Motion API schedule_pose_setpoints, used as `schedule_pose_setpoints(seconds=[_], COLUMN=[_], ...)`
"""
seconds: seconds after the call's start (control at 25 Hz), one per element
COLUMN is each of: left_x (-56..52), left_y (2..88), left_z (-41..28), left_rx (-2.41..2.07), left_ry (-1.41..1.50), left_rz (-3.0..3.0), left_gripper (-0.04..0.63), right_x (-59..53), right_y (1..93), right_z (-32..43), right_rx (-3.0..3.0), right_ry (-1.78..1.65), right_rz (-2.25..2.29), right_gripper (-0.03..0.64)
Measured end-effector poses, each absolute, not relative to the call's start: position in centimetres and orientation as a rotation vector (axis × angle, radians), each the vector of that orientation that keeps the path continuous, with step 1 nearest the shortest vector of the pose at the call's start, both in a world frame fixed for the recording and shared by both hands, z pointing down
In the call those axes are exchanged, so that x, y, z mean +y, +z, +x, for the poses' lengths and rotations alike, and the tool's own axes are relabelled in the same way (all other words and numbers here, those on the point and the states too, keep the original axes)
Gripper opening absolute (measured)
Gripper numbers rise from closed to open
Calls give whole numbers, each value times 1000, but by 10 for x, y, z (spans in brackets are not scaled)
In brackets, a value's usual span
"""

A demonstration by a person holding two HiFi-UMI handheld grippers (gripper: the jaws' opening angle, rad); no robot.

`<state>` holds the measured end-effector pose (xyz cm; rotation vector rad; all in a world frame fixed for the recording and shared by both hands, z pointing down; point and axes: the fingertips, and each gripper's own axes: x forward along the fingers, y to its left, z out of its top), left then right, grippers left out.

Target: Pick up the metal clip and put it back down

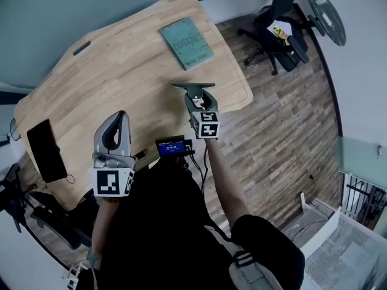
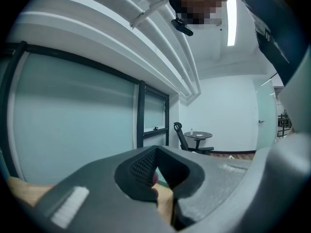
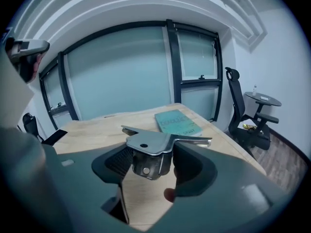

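Observation:
The metal clip [image 1: 193, 88] is a shiny steel toggle piece with a flat wide top. My right gripper [image 1: 195, 99] is shut on it and holds it in the air above the near right part of the wooden table [image 1: 121, 59]. In the right gripper view the clip [image 3: 150, 143] sits between the two pads, its flat top lying across the jaws of the right gripper [image 3: 149, 165]. My left gripper [image 1: 119, 116] hovers at the table's near edge, shut with nothing in it. In the left gripper view its tips [image 2: 156, 152] meet.
A teal book [image 1: 186, 42] lies on the far right of the table, also ahead of the clip [image 3: 177, 123]. A black flat device [image 1: 45, 150] lies at the near left. Beyond the right edge, over the wood floor, stand an office chair [image 1: 278, 23] and a round side table [image 1: 326, 14].

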<state>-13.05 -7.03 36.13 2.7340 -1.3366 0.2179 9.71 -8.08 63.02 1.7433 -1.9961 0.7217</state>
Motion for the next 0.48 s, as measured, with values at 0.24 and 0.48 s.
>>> schedule_pose_setpoints(seconds=[0.24,0.48], left_x=[-72,-73], left_y=[356,353], left_z=[-124,-117], left_rx=[-1358,-1386], left_ry=[191,171], left_rz=[2735,2736], left_gripper=[0,0], right_x=[-86,-87], right_y=[581,528], right_z=[87,83], right_rx=[-2109,-2216], right_ry=[630,520], right_rz=[1740,1765], right_gripper=[281,281])
